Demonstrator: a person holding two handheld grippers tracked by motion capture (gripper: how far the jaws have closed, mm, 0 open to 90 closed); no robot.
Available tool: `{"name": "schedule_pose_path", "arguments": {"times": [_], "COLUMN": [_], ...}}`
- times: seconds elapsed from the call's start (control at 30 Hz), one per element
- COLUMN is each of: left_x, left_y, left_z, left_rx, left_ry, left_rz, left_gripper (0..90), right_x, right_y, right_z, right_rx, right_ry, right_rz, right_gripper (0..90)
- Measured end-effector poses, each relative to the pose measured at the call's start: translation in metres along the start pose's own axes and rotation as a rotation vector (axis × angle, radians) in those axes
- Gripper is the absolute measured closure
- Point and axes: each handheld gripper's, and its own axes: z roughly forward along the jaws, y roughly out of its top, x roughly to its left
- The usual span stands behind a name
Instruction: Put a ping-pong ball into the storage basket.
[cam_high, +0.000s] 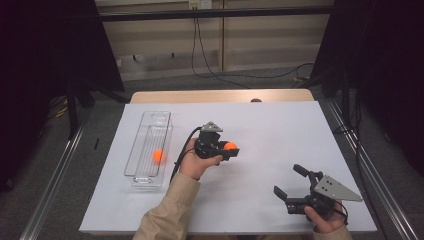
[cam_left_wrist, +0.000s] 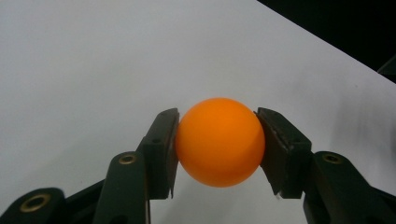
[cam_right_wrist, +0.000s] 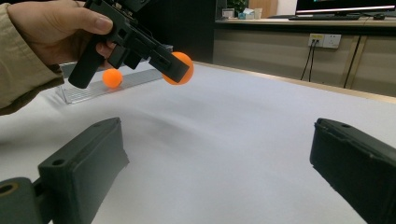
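An orange ball sits pinched between the two black pads of my left gripper, which is shut on it and held above the white table. From above, that ball and the left gripper are near the table's middle. A second orange ball lies inside the clear long tray at the left. My right gripper rests near the front right edge, jaws wide apart with nothing between them. Its own view shows the left gripper, the held ball and the tray ball.
The white sheet covers the table, with a wooden strip at its far edge. Cables hang at the back wall. Dark curtains flank both sides.
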Motion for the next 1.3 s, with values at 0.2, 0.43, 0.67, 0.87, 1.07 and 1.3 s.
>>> {"name": "schedule_pose_path", "arguments": {"times": [0.2,0.43,0.67,0.87,1.07,1.3], "left_x": [0.002,0.005,0.007,0.009,0.012,0.014], "left_y": [0.0,0.001,0.001,0.001,0.001,0.002], "left_z": [-0.002,-0.007,-0.009,-0.013,-0.016,-0.02], "left_rx": [-0.002,-0.004,-0.006,-0.011,-0.016,-0.016], "left_ry": [0.0,0.011,0.013,0.015,0.022,0.028], "left_rz": [-0.006,-0.01,-0.016,-0.024,-0.027,-0.026], "left_gripper": [50.9,50.9,50.9,50.9,50.9,50.9], "right_x": [0.0,0.0,0.0,0.0,0.0,0.0], "right_y": [0.0,0.0,0.0,0.0,0.0,0.0], "right_z": [0.0,0.0,0.0,0.0,0.0,0.0], "right_rx": [0.0,0.001,0.0,0.0,0.0,0.0], "right_ry": [0.001,0.002,0.001,0.002,0.002,0.002], "right_rz": [-0.002,-0.002,0.0,-0.002,-0.001,-0.001], "right_gripper": [2.5,2.5,2.5,2.5,2.5,2.5]}}
